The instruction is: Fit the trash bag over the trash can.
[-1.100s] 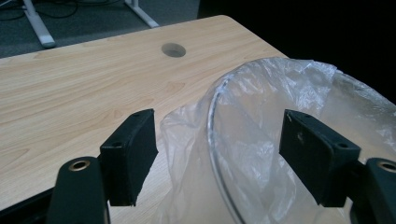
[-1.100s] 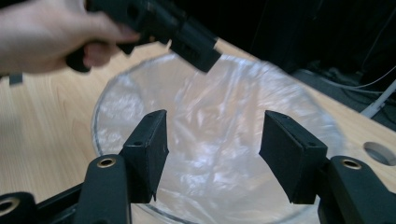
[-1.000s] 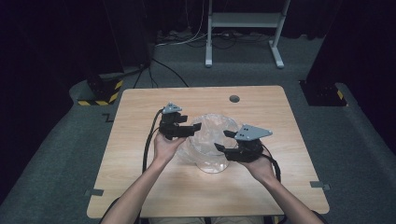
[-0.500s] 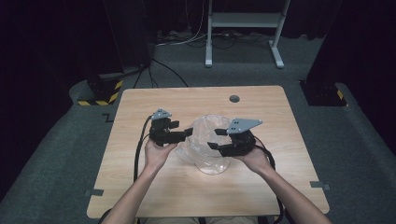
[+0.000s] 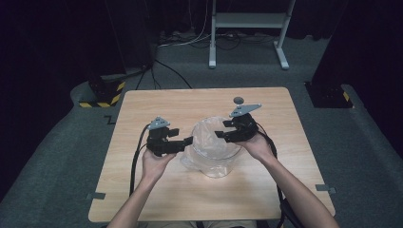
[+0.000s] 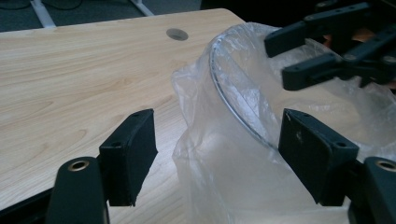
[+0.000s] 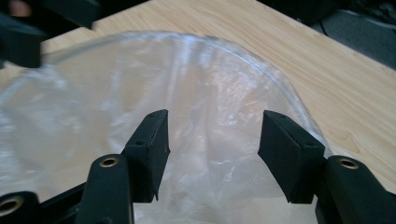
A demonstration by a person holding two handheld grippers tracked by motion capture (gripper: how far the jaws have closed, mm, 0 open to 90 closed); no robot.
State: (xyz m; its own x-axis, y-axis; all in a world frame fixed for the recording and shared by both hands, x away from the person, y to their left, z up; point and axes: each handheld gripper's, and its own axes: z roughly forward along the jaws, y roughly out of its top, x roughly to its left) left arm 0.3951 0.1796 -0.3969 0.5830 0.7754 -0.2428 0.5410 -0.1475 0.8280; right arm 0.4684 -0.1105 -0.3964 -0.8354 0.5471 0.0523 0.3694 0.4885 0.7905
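Where grippers gape: bag-lined bowl (image 5: 215, 142) between.

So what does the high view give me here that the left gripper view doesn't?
High view alone: the person's forearms, the left gripper beside the container's left, the grey floor and a white stand beyond the table.

Left gripper view alone: the plastic bag up close, draped over the clear container's rim, between open jaws.

Both: the wooden table, its round hole, and the right gripper, open above the container.
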